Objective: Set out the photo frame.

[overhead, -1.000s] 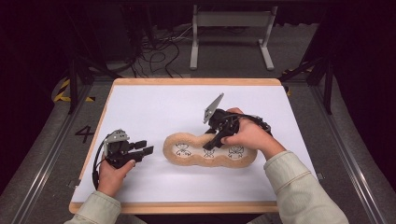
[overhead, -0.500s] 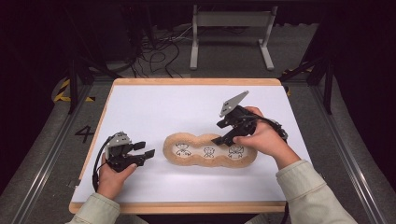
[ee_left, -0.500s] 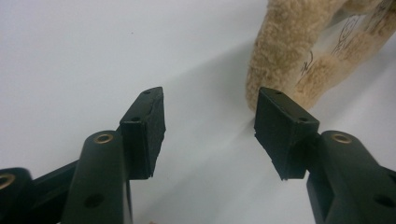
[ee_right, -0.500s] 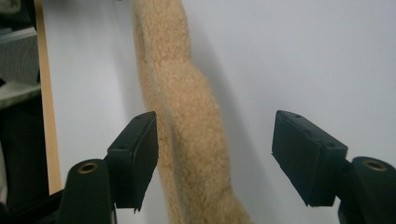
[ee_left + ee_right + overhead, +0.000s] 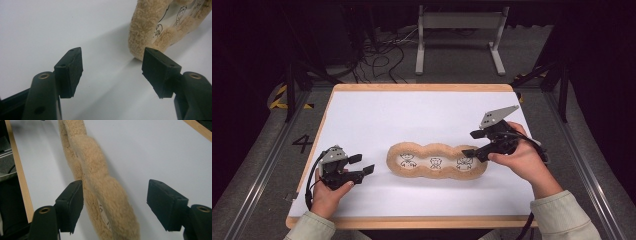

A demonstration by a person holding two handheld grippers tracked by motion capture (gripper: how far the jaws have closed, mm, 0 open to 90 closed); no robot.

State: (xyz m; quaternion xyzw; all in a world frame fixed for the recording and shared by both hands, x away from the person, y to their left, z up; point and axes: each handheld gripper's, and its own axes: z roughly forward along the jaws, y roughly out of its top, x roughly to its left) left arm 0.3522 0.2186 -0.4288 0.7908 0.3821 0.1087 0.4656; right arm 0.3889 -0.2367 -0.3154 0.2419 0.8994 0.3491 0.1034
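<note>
Viewing a white, wood-edged desk (image 5: 377, 120) in a dark room, we note the fuzzy tan frame (image 5: 437, 161) lying flat, centre-front, long axis left-right. Left hand-held gripper (image 5: 362, 165) and right hand-held gripper (image 5: 472, 144): jaws just opening, apart, clamping nothing.

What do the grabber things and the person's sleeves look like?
Both are black. The left gripper and right gripper each end in two flat, blocky black pads and carry a grey three-cornered plate. A black cable trails away. The sleeves are pale grey-green.
</note>
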